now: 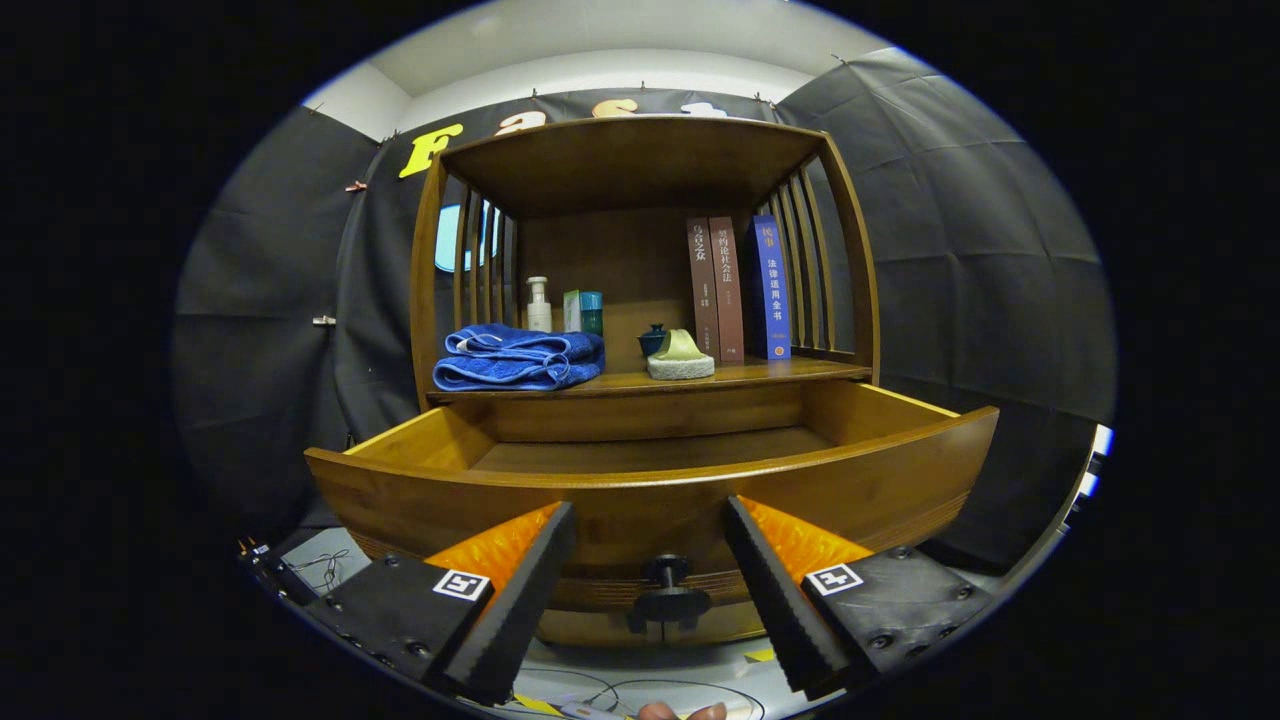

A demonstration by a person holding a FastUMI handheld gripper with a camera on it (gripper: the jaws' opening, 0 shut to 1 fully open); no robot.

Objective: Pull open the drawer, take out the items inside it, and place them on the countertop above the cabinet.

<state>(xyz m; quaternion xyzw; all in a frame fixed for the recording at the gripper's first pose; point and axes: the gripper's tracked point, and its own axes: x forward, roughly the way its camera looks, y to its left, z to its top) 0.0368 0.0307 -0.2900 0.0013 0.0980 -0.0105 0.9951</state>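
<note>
Gripper (650, 545) spread wide, holding nothing, in front of the pulled-out brown wooden drawer (650, 490).

Its dark round knob (668, 590) sits between my fingers, untouched. What I can see of the drawer's floor looks bare; the front part is hidden by its curved front. A folded blue towel (518, 358) and a pale sponge (680, 358) lie on the table above, so I judge the task nearly done.

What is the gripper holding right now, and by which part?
Nothing. The gripper is open, its fingers spread either side of the drawer knob on the pulled-out drawer, touching neither.
</note>
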